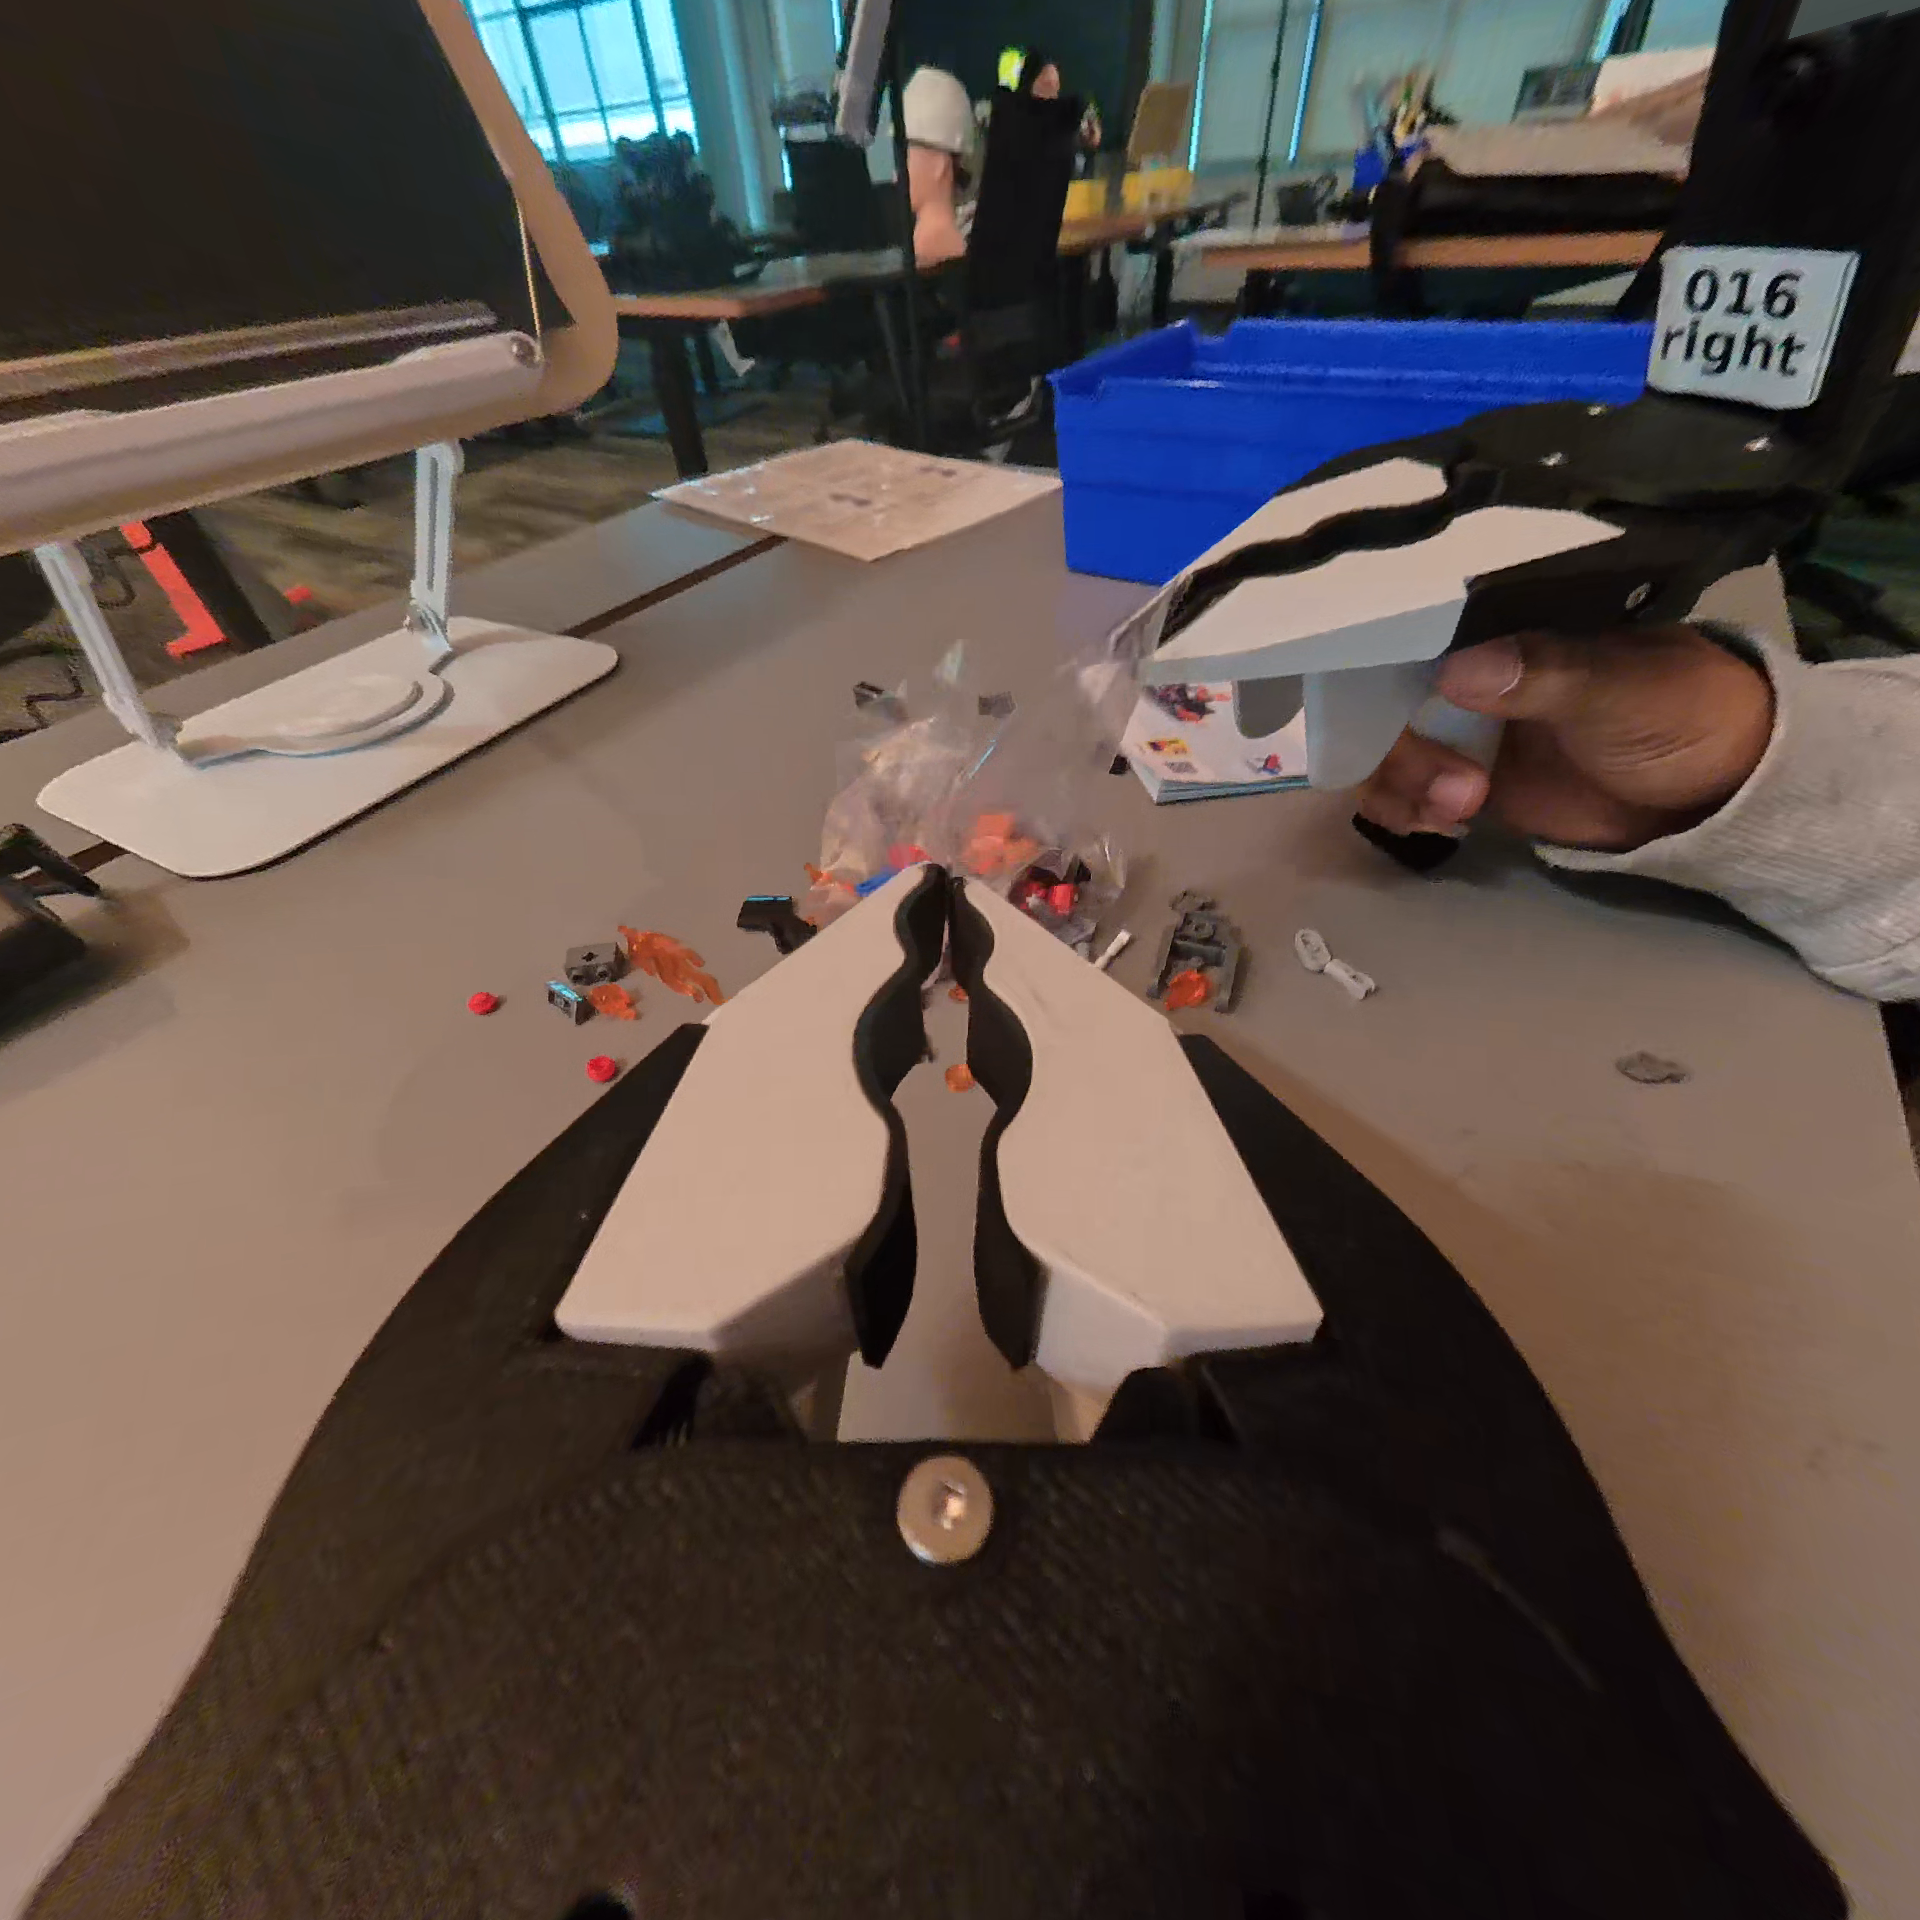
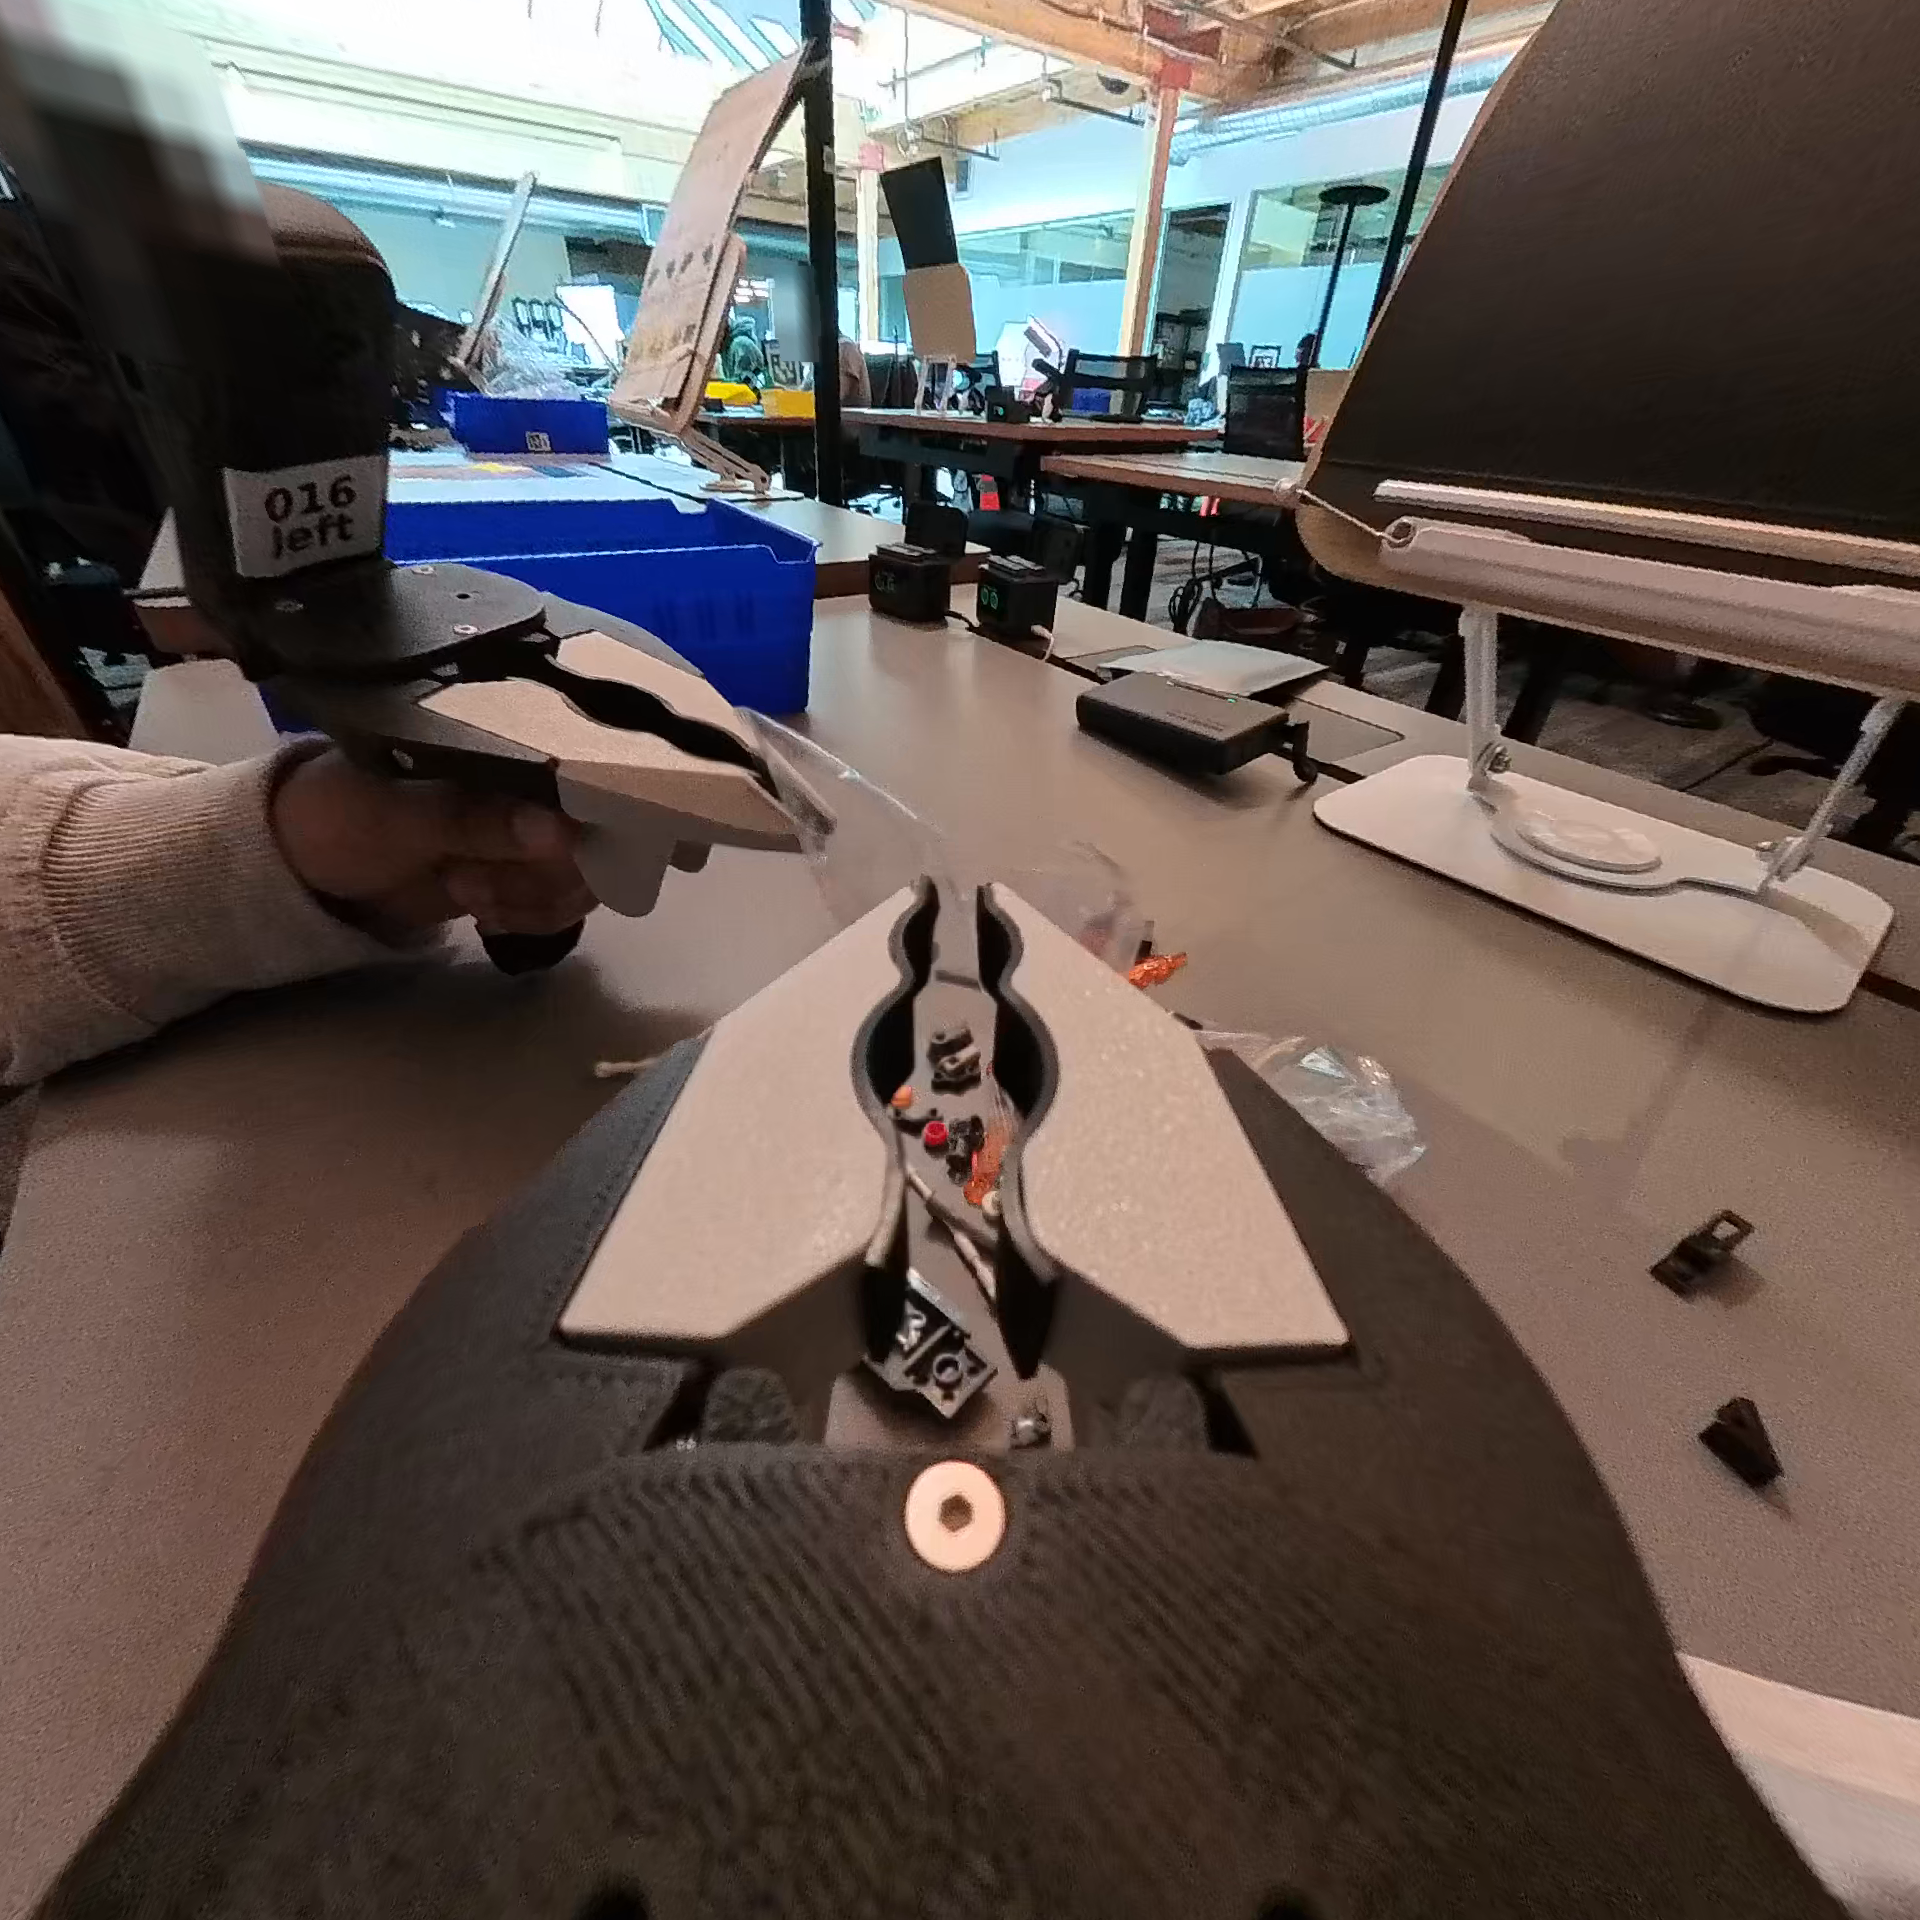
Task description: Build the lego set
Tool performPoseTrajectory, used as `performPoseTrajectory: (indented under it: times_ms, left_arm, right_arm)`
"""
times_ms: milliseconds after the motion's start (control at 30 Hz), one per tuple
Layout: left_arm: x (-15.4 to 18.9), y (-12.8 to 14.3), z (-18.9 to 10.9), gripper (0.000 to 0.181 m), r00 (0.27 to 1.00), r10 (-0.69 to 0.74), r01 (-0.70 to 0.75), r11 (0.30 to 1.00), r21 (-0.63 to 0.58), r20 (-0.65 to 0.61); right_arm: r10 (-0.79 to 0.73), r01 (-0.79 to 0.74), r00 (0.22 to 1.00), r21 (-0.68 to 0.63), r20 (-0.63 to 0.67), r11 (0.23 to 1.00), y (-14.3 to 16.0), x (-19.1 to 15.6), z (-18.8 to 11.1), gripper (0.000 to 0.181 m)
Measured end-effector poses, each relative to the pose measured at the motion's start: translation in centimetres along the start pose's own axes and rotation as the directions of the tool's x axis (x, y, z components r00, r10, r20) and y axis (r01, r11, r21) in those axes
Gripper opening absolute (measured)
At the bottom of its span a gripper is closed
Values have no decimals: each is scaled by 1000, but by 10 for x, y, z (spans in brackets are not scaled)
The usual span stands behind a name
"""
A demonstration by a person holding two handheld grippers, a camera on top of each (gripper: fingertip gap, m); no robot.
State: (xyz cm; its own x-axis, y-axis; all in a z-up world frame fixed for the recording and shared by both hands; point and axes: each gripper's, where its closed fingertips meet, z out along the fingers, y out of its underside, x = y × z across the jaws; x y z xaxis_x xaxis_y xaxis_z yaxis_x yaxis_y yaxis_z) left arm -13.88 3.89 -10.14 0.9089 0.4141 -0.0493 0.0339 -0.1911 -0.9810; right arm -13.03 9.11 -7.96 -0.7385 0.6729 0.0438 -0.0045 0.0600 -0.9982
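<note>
Lego pieces [image 1: 665, 966] lie loose on the grey table [image 1: 312, 1143], most of them left of the left gripper [image 1: 940, 883] tips; a clear bag [image 1: 956, 790] holding more pieces sits just ahead of those tips; both grippers grip this bag. Left jaws are closed on the bag's near edge; right gripper [image 1: 1132, 644] jaws are closed on its upper right corner, above and right of the left tips. In the right wrist view, the right gripper [image 2: 956, 894] tips pinch clear film; small pieces [image 2: 951, 1132] show below, in the gap between its fingers; the left gripper [image 2: 800, 821] stands left of and beyond them. A grey assembly [image 1: 1195, 951] and a booklet [image 1: 1216, 743] lie right of the left jaws.
</note>
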Motion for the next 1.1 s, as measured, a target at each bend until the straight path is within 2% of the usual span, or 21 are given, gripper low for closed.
performPoseTrajectory:
  times_ms: [400, 633, 900, 1100]
  left_arm:
    - [-8, -8, -7, 0, 990, -133, 136, 988, 70, -43]
    - [-12, -13, -11, 0, 950, -286, 299, 949, 105, -125]
    - [-17, -8, -10, 0, 926, -353, 365, 928, 77, -133]
    - [-29, -12, -16, 0, 907, -404, 418, 901, 121, -120]
  right_arm:
    - [23, -23, 999, 20, -36, 1000, -3, 8, -2, 19]
    - [27, -27, 999, 16, -26, 1000, -2, 6, -2, 25]
    - [20, -20, 999, 2, -30, 1000, 1, 6, 0, 28]
    - [35, -34, 998, 21, -45, 999, -2, 10, -3, 28]
